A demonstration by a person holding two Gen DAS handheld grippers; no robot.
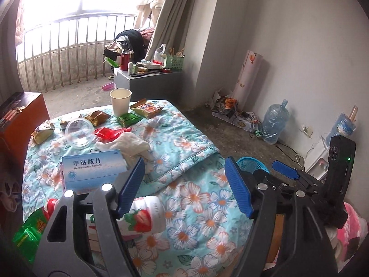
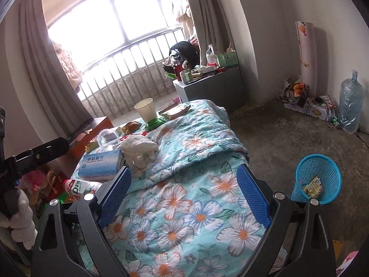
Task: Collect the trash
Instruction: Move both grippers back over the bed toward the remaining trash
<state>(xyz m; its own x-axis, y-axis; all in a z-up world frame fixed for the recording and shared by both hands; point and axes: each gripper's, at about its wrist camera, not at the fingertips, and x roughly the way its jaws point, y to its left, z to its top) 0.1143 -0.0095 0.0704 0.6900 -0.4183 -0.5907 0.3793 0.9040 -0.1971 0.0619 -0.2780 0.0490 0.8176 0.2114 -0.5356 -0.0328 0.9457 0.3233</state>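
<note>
The trash lies spread over a flowery blanket (image 1: 184,207) on a bed. Nearest is a strawberry milk bottle (image 1: 143,217) lying on its side, just by the left gripper (image 1: 184,184). Behind it is a blue medicine box (image 1: 92,170), and beside that a crumpled white tissue (image 1: 129,145). Farther back are a red wrapper (image 1: 108,133), a clear plastic lid (image 1: 79,132), some gold snack wrappers (image 1: 96,116), a green packet (image 1: 128,118), an orange snack bag (image 1: 147,109) and a paper cup (image 1: 120,102) standing up.

A blue mesh basket (image 2: 319,180) stands on the floor to the right of the bed. It has a yellow wrapper (image 2: 313,185) inside.

The left gripper has its blue fingers wide apart and holds nothing. The right gripper (image 2: 184,198) is also wide apart and empty, over the blanket.

By the wall are a big water bottle (image 2: 350,101) and a grey cabinet (image 2: 214,87) full of stuff.
</note>
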